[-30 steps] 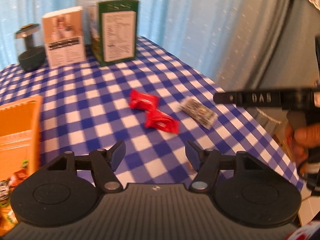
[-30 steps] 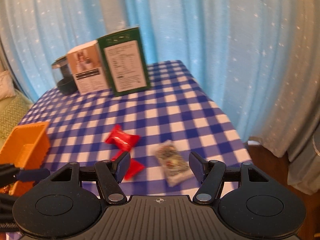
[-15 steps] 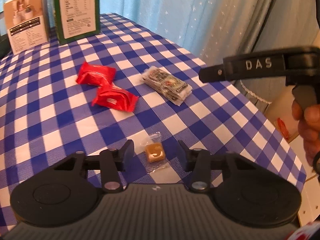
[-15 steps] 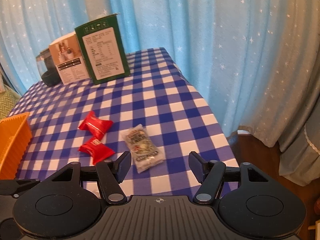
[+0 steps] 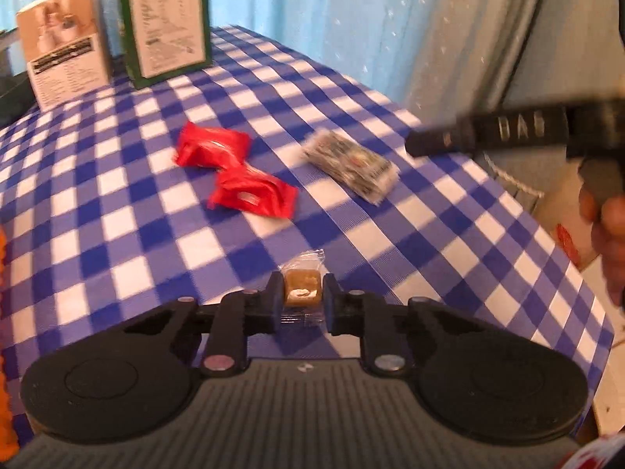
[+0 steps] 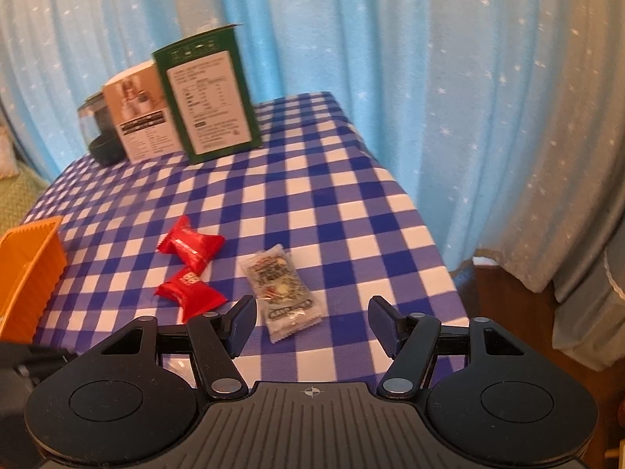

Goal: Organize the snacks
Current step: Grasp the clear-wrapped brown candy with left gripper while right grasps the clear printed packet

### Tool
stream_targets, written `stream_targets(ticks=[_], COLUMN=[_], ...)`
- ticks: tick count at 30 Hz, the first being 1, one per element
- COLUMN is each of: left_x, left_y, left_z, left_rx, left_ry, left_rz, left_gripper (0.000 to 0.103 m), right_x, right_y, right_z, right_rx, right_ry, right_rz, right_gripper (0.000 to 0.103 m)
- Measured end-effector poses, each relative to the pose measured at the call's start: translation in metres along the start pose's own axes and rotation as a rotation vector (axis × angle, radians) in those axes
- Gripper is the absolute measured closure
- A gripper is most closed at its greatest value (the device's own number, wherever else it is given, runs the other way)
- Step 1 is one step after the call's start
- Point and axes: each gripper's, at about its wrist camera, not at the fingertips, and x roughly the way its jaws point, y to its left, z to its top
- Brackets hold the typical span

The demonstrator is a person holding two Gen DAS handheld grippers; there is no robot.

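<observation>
Two claws | your left claw (image 5: 302, 300) clenched on wrapped caramel candy (image 5: 300, 292) | right claw (image 6: 311, 322) released | risk: slick wrapper slips when you lift

Right tongs (image 6: 310, 326) standing apart, nothing between. Grey printed sachet (image 6: 280, 292) flat on checked surface (image 6: 351, 211) just ahead. Two red packets (image 6: 190, 245) beside it, leftward. Orange basket (image 6: 29, 269) at left edge. Green box (image 6: 207, 95) upright at rear.

Open cloth (image 6: 297, 195) before 2 boxes (image 6: 207, 97)
</observation>
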Motion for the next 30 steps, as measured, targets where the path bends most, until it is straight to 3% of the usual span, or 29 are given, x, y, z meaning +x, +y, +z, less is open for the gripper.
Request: stream_targets(ticks=[6,11,24,30], left_x=[-0.020,-0.026,-0.033,-0.035], left_y=[0.028,0.043,0.055,0.060], left_z=[0.009,0.012,0.010,0.007], left_rx=[-0.077,-0.122,-0.142,-0.153], left_ry=[-0.057,-0.067,-0.077,-0.075], left_rz=[0.015,0.013,0.008,0.016], left_gripper=[0.085,0.085,0.085,0.085], right_x=[0.016,0.038,0.080,0.089], right_y=[0.013,0.017,0.027,0.039], right_z=[0.000,0.003,0.008,0.004], right_rx=[-0.103,-0.116,-0.153,-0.208], right_ry=[0.002,0.026,0.049,0.056], right_rz=[0.051,0.072,0.041,0.009], right_gripper=[0.039,0.043,0.060,0.062])
